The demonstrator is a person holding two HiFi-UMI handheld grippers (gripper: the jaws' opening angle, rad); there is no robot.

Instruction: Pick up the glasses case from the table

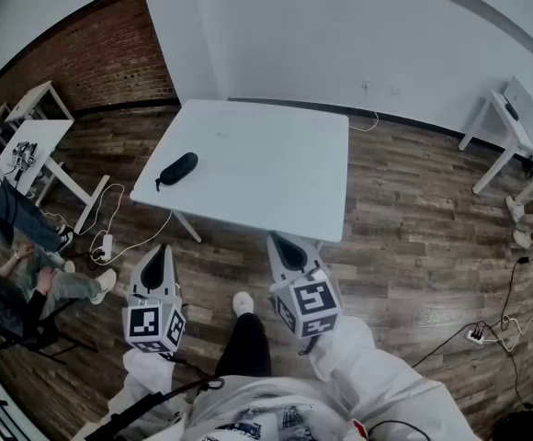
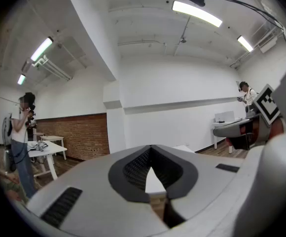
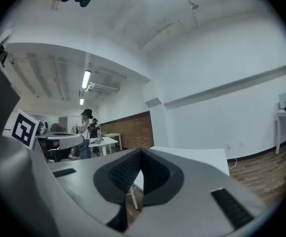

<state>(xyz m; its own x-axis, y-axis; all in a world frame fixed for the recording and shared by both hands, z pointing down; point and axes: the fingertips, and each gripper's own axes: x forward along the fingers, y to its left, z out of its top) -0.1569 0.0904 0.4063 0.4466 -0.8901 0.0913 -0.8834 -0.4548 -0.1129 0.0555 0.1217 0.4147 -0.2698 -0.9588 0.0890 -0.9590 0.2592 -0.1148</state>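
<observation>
The case (image 1: 177, 168) lay slantwise on the white counter (image 1: 276, 182), close to its left edge and not far from the near-left corner. It touched nothing else, and a wide stretch of white top ran off to its right.

Both claws were held level over the wood floor (image 1: 404, 209), on the person's side of the counter and well apart from the case. The left claw (image 1: 159, 251) pointed toward the near-left corner, its jaws pressed together with nothing between them. The right claw (image 1: 281, 243) had its tip at the near edge, perhaps just short of it, and was likewise closed and empty.

A cable (image 1: 119, 237) trailed on the floor under the left corner. Small desks (image 1: 37, 141) stood well off to the left.
</observation>
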